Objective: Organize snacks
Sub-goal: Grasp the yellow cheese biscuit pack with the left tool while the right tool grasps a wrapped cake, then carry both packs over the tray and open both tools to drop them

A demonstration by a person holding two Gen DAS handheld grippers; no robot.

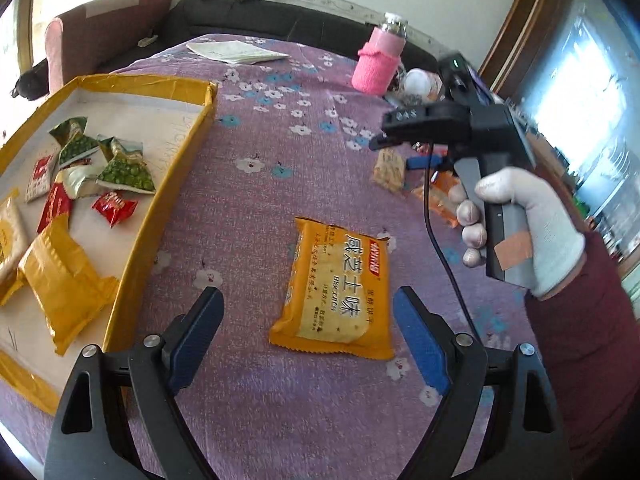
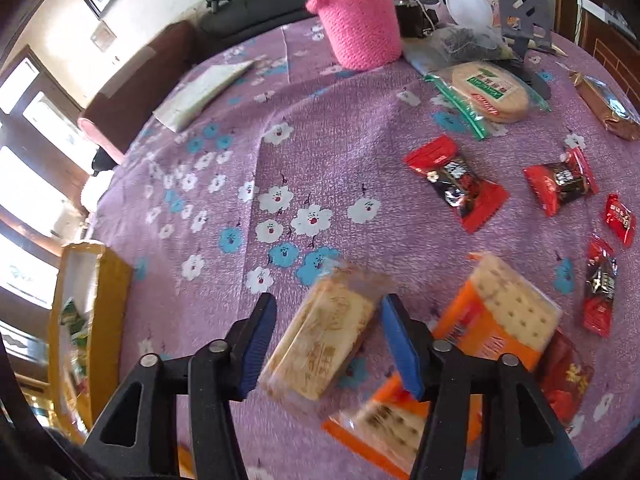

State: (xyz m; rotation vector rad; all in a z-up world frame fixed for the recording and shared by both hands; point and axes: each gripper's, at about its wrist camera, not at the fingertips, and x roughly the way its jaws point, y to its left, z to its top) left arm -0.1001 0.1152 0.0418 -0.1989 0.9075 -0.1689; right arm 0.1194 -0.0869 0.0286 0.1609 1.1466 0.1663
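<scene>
A yellow biscuit packet (image 1: 336, 292) lies flat on the purple flowered cloth (image 1: 256, 208), between and just ahead of the open fingers of my left gripper (image 1: 308, 308). My right gripper (image 2: 328, 320) has its blue pads on both sides of a pale clear-wrapped cracker packet (image 2: 324, 340); the packet is blurred and I cannot tell if the pads press it. The same packet (image 1: 388, 168) shows in the left wrist view under the right gripper. A yellow cardboard box (image 1: 176, 92) at the left holds green pea packets (image 1: 124, 176), red candies and yellow packets.
Orange cracker packets (image 2: 504, 320), red candies (image 2: 456, 184), a round cake in a clear bag (image 2: 488, 88) and a brown bar (image 2: 608, 104) lie to the right. A pink knit-sleeved bottle (image 2: 356, 20), papers (image 2: 200, 92) and clutter stand at the back.
</scene>
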